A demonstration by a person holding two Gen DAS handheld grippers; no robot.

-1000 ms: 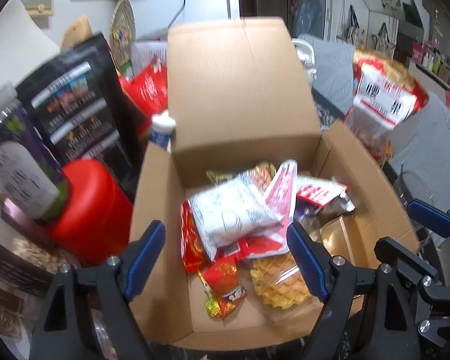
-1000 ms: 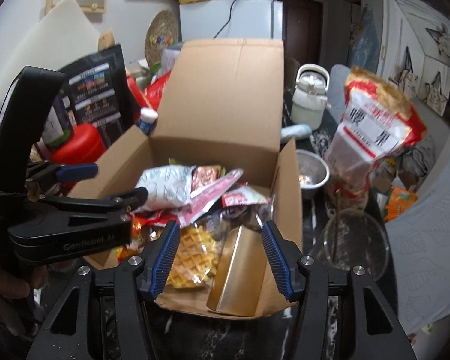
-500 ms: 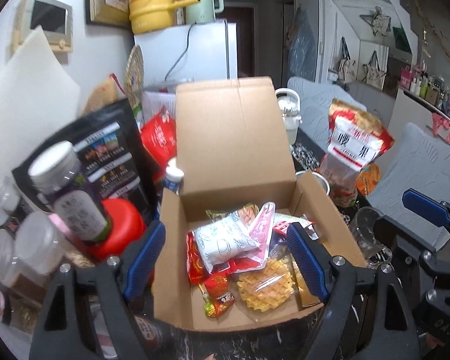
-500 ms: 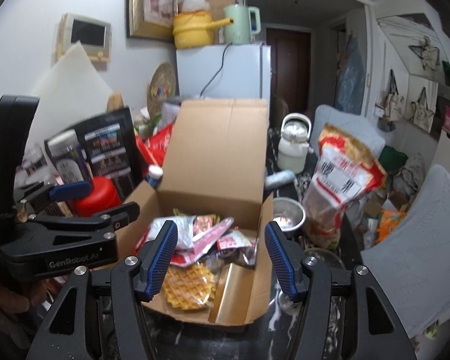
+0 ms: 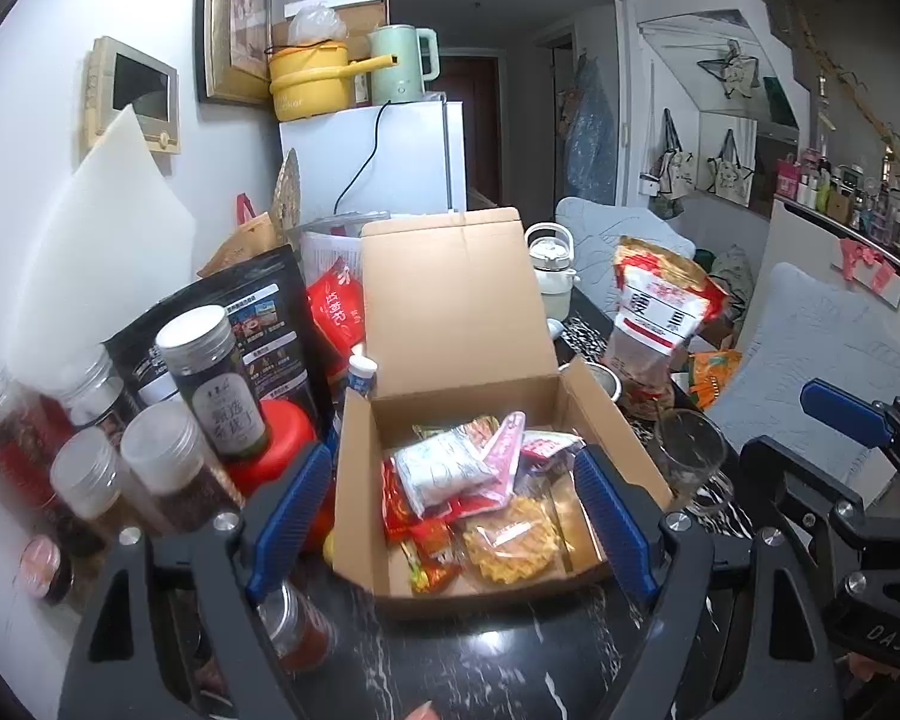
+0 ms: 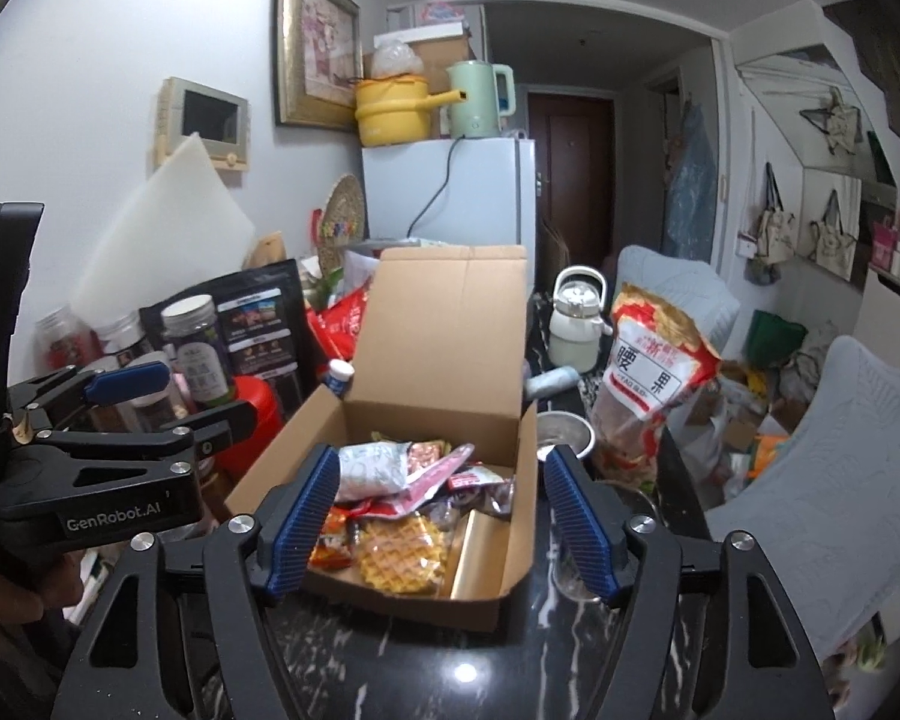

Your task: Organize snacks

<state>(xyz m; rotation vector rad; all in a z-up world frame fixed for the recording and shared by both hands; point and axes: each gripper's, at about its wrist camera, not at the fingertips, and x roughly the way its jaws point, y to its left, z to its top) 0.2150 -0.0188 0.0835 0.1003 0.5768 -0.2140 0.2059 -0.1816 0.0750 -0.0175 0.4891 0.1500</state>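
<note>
1. Jaws of left gripper (image 5: 450, 516) stand wide, nothing between the pads; right gripper (image 6: 441, 519) jaws opening, also empty.
2. Brown cardboard box with raised lid (image 6: 450, 330) sits on dark marbled bench (image 6: 468, 672); packets, incl. waffle snack in clear wrap (image 6: 399, 558), lie loose inside, likely dropped in rather than arranged.
3. Room: clear-lidded jars (image 5: 156, 468) crowd the box's left wall; tall red-and-white snack bag (image 6: 654, 378) stands just beside its right. Near bench strip is free.
</note>
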